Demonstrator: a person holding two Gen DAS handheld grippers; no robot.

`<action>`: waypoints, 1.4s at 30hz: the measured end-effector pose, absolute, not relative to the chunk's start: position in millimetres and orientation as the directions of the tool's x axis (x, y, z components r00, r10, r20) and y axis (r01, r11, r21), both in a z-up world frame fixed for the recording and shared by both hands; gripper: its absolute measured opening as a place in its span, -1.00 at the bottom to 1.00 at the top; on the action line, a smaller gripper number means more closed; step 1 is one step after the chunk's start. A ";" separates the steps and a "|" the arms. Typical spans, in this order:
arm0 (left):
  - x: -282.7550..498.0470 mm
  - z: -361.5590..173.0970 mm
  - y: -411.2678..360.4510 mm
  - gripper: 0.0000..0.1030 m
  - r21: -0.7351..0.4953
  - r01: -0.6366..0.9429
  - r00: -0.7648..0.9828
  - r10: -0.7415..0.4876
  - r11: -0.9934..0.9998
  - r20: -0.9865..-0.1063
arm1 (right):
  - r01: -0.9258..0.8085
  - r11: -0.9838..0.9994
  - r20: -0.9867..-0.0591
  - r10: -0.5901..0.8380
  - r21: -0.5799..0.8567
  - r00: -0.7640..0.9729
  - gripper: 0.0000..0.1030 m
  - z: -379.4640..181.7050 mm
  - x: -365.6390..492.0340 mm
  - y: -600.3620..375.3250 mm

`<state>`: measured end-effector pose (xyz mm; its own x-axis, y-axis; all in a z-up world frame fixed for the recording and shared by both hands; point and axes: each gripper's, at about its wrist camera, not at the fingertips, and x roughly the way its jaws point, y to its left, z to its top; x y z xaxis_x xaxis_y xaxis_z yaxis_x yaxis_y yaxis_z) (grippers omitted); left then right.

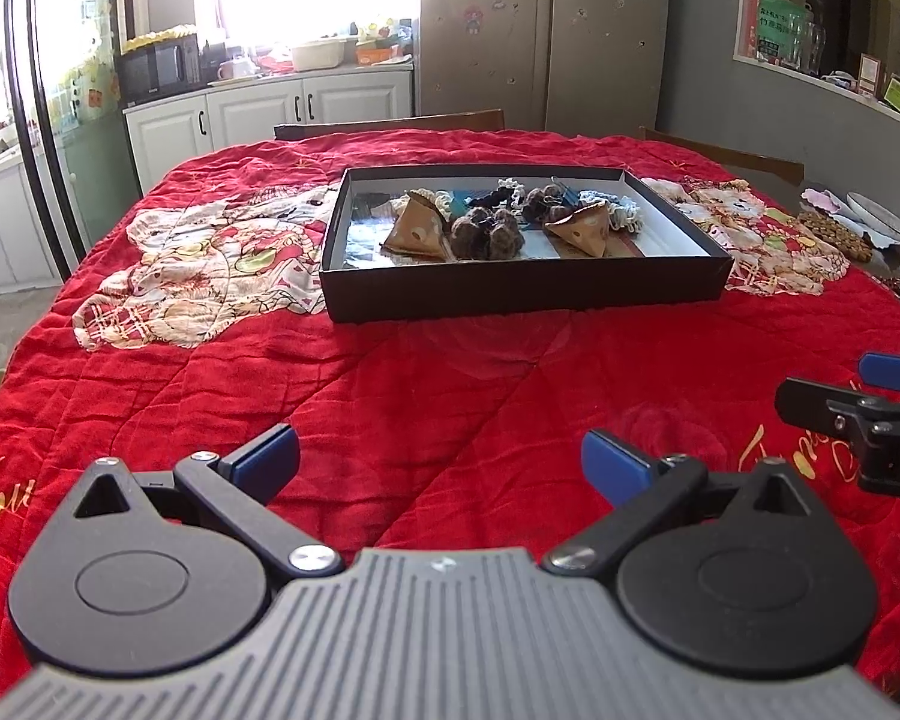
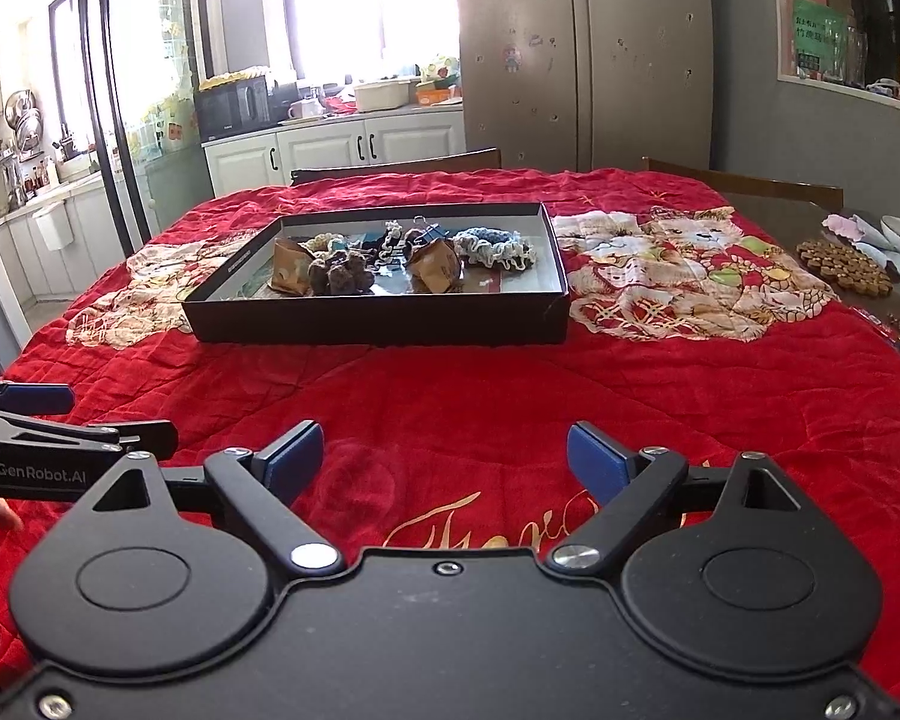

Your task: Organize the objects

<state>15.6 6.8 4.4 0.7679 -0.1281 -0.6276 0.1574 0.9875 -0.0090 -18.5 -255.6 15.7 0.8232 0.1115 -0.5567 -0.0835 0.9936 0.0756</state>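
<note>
Nearest us, the right hand-held gripper (image 2: 444, 456) hovers low over the red quilt (image 2: 510, 396), jaws spread wide, nothing between them. The left hand-held gripper (image 1: 441, 459) sits just beside it, likewise released and empty. Neither touches anything.

The task's things lie well ahead: a shallow black box (image 2: 378, 315) resting on the quilt-covered surface, roughly centred. Inside we see two tan folded pouches (image 1: 420, 228), a clump of dark fuzzy balls (image 1: 486, 234), and pale crocheted pieces (image 2: 498, 249) toward the right end. All items appear already gathered in the box; none lie loose on the quilt near us. Off the quilt's right edge, a brown trivet (image 2: 843, 267) and some dishes sit apart.

We judge the sorting close to finished, or paused between picks. If another item needs shifting inside the box:
- come in from above, clearing the near wall
- take the soft crochet by its bulk, not a stray loop
- keep the other gripper free to steady the box, which looks light enough to slide on the quilt.
</note>
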 end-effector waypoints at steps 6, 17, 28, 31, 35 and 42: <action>14.8 5.5 6.5 1.00 -0.013 0.158 0.772 -0.131 0.987 -0.622 | -0.084 0.994 -0.559 0.112 0.076 0.822 0.72 14.5 -18.5 -255.4; 12.6 8.4 3.3 1.00 -0.006 0.165 0.782 -0.135 0.986 -0.609 | -0.088 0.993 -0.565 0.116 0.077 0.817 0.72 11.4 -17.4 -255.9; 12.7 8.2 2.7 1.00 0.000 0.164 0.786 -0.130 0.987 -0.605 | -0.091 0.993 -0.571 0.119 0.077 0.812 0.72 9.1 -15.7 -254.5; 12.8 7.2 1.9 1.00 -0.002 0.168 0.783 -0.135 0.986 -0.607 | -0.091 0.993 -0.572 0.119 0.078 0.811 0.73 8.4 -15.5 -254.1; 11.8 7.1 1.6 1.00 -0.005 0.176 0.785 -0.143 0.984 -0.603 | -0.091 0.993 -0.572 0.119 0.078 0.811 0.73 8.7 -15.5 -254.4; 9.8 8.6 0.3 1.00 -0.004 0.193 0.787 -0.157 0.981 -0.596 | -0.093 0.992 -0.577 0.123 0.082 0.807 0.73 6.0 -16.1 -253.1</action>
